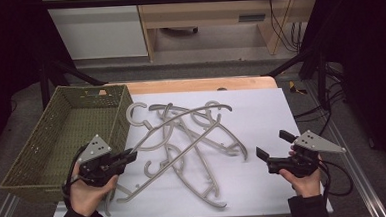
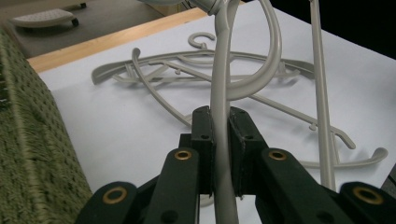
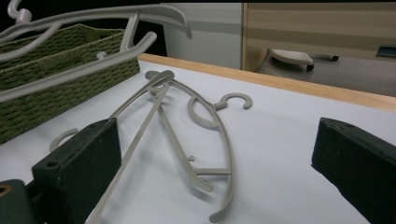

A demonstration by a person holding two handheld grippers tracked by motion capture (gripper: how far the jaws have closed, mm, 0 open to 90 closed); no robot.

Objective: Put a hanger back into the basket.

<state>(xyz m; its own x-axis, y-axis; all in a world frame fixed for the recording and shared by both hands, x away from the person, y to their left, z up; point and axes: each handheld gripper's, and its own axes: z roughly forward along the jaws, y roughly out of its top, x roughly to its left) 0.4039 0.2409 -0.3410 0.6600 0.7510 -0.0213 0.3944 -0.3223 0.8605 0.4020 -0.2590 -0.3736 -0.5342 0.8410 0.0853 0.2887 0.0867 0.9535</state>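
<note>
Grey plastic is clamped between the black pads of the left tool: in the left gripper view the jaws are closed tight on the thin arm of a clothes hanger, whose curved body rises away from them. In the high view the same left tool is seen at the near left of the surface, just beside the basket, with the held hanger stretching right and far across the pile. The right tool is held at the near right, its jaws spread wide with nothing between them, and it hangs apart from the hangers.

Past the tools, several more grey hangers lie tangled on the white sheet covering the surface, some crossing under the held one. At the left, a green woven basket stands empty, its long side reaching from near to far. Beyond, the wooden edge of the surface is seen, then the floor.

The step in hand is judged to be the lifting of one hanger out of the pile, most likely for the basket. A clean lift is called for next, so that the hooks of the neighbouring hangers are not dragged along, followed by a swing left over the basket rim before the grip is loosened.
</note>
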